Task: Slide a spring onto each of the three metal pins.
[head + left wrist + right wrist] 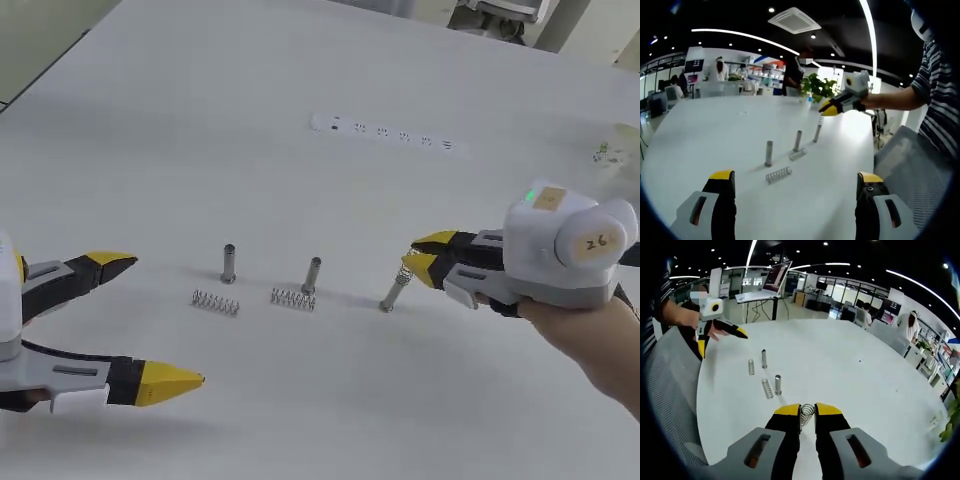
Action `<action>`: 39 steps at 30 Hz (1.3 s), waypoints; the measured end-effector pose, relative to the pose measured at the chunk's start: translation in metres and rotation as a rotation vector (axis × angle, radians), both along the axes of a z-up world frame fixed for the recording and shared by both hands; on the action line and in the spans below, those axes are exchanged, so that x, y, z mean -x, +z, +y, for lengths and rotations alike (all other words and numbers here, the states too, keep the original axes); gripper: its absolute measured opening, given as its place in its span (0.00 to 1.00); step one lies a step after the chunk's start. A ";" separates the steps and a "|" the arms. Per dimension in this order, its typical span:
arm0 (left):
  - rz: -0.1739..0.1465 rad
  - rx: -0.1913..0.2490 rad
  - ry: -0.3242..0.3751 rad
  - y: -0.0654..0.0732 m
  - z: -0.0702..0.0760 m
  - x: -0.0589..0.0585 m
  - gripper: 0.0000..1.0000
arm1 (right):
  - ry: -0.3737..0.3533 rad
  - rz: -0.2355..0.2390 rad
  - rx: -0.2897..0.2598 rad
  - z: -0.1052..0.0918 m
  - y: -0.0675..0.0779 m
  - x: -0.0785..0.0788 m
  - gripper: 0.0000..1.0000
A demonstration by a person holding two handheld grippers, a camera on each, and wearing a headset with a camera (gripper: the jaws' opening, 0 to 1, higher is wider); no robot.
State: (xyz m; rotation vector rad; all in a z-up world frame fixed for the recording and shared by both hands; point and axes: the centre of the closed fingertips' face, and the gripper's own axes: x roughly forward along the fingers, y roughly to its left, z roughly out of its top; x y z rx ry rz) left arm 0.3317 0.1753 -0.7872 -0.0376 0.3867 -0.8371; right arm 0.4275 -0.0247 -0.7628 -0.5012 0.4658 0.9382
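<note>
- Nearest us, the left gripper hangs released, jaws wide apart and holding nothing, well off to the left of the middle pin.
- Right of the middle pin, the right gripper is clenched on a spring. It appears to sit over the top end of the leaning pin, which tilts toward the jaws with its foot on the white table.
- Just beside the middle pin's foot lies the middle spring. Further left stands the left pin, upright, with the left spring just in front of it.
- We judge the springs light, thin-wired and easily squashed or flicked away. A gentle pinch across the coils near one end, leaving the bore free, should serve.
- We judge the pins smooth, stiff and easily tipped, so they may need steadying low on the shaft.
- Beyond the middle pin, well apart, lies a power strip. We see nothing standing between the grippers and the parts.
</note>
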 end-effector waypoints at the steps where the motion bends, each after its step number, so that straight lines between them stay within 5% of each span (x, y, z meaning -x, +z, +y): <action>1: 0.001 0.001 0.000 0.000 0.000 0.000 0.98 | -0.001 0.002 -0.001 -0.001 -0.001 -0.001 0.08; 20: 0.011 -0.004 0.008 -0.002 0.002 0.001 0.98 | -0.010 0.079 0.033 -0.004 -0.041 -0.003 0.08; 39: 0.018 -0.007 0.009 -0.003 0.002 0.002 0.98 | -0.022 0.133 0.045 -0.005 -0.054 0.000 0.09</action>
